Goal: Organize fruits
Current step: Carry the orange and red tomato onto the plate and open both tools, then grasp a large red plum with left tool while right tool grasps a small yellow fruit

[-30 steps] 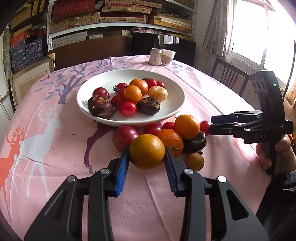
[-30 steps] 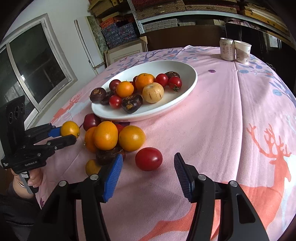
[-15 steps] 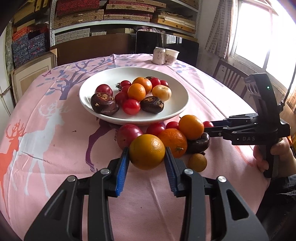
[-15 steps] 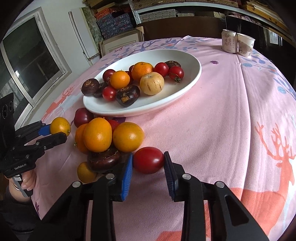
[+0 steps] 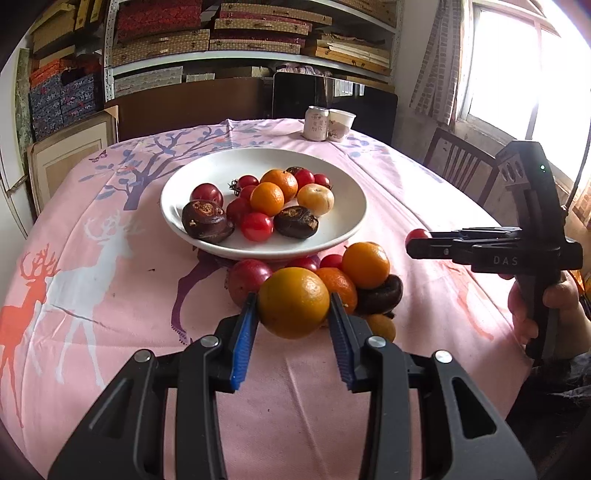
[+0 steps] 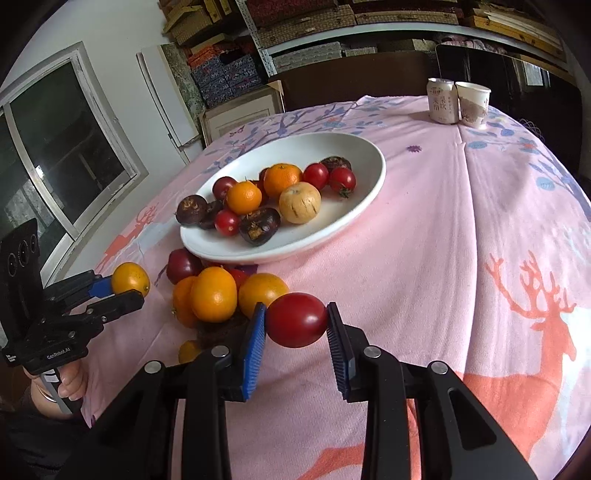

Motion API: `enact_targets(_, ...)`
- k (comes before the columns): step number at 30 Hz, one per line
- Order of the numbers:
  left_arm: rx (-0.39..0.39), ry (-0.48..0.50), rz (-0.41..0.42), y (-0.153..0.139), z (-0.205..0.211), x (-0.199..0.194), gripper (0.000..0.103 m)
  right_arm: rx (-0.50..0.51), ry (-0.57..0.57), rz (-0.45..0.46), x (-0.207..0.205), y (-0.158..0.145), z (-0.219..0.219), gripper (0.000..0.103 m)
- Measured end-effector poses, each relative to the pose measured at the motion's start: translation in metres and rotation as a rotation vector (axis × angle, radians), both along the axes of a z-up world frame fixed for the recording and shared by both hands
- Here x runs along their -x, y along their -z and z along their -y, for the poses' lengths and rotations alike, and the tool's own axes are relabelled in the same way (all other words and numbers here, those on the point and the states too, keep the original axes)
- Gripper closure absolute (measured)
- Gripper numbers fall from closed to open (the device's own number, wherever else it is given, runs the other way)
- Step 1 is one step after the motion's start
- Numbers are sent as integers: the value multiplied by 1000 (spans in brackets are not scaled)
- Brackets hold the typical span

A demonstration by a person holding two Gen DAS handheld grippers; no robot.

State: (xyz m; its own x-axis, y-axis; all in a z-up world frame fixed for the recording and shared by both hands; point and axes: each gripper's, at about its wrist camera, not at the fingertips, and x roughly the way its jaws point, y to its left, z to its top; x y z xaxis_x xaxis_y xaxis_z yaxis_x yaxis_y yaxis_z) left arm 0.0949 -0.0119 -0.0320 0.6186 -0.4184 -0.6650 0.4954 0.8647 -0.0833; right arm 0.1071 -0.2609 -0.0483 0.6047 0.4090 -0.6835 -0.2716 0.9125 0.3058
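Now left tongs [image 5: 293, 319] pinch an orange [image 5: 293, 302], right tongs [image 6: 295, 326] a tomato [image 6: 296, 319]; squeezing harder could burst it.

Shelves [image 5: 251, 48]: metal racks on my far wall, stacked with flat patterned boxes.
Window [image 5: 532, 70]: bright daylight at my right, curtain [image 5: 436, 55] beside it.
Chair [image 5: 458, 162]: dark wood, past the worktop's right edge.
Worktop [image 6: 480, 229]: round, under pink deer-print cloth.
Wall [image 6: 110, 33]: plain white.
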Motion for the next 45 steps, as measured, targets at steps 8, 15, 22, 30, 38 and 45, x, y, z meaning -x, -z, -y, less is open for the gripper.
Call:
enact_targets(8,-11,-72,48,-44,11,-66,66,6,0,90,-59,-70,-9,70)
enact_targets(15,-40,-121,-35,-38,28,-153,66,-15,26,10,-150,-65,-26,70)
enact_targets(22,-45,-117,-85,-20,33,-172,38,-11,32,-6,-179,-47,-37,60)
enact_targets(30,-58,-48,30,-41,25,-95,35,-6,31,70,-107,-61,-19,49)
enact_targets(38,-200,0,45,1,19,-39,35,-89,36,13,-23,-20,5,44)
enact_targets(45,-149,-36,-56,25,5,-57,35,-62,37,-35,9,2,2,44)
